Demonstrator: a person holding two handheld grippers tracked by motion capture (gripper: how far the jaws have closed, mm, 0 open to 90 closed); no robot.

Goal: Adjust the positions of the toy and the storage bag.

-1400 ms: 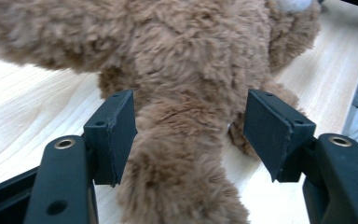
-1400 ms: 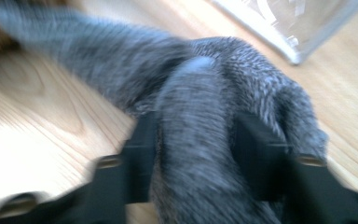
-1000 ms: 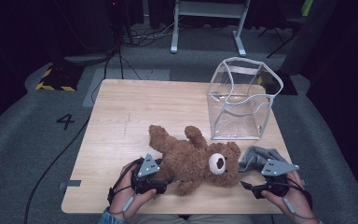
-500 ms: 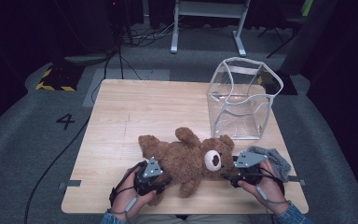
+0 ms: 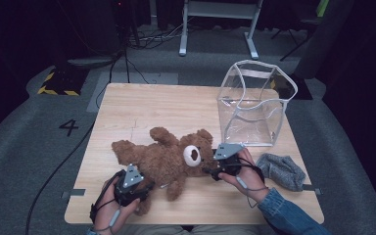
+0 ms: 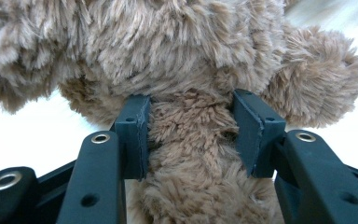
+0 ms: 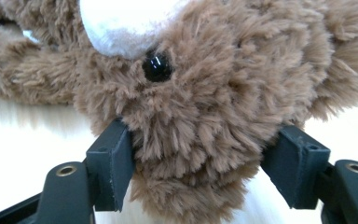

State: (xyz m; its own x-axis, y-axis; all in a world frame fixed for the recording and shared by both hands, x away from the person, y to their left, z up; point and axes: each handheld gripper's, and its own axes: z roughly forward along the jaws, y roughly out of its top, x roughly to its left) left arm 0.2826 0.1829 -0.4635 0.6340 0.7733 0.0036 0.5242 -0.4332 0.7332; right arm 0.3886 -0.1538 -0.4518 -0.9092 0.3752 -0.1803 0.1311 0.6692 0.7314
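1. One brown plush teddy bear with a white muzzle (image 5: pixel 169 159) lies on its back in the lower centre of the high view, on the light wooden table (image 5: pixel 176 107).
2. Long axis runs roughly left-right across the frame, tilted slightly: head toward the right, legs toward lower left. Muzzle faces up toward the camera.
3. Left gripper (image 5: pixel 136 187), lower left of the high view: in the left gripper view its pads (image 6: pixel 135 135) sit on either side of a furry limb and press into it. Jaws have just opened a little, limb still between them, grip reads as held.
4. Right gripper (image 5: pixel 214 169), right of centre in the high view, sits at the bear's head. In the right gripper view the head fills the gap and both pads (image 7: pixel 114 163) touch fur. Jaws set wide, holding the head.
5. Count: one bear, two grippers, two hands.
6. One clear soft-plastic bin with an open top (image 5: pixel 254 100) stands upright in the upper right of the table, apart from the bear.
7. One crumpled grey cloth (image 5: pixel 281 171) lies at the right table edge, just beside the right hand (image 5: pixel 247 176).
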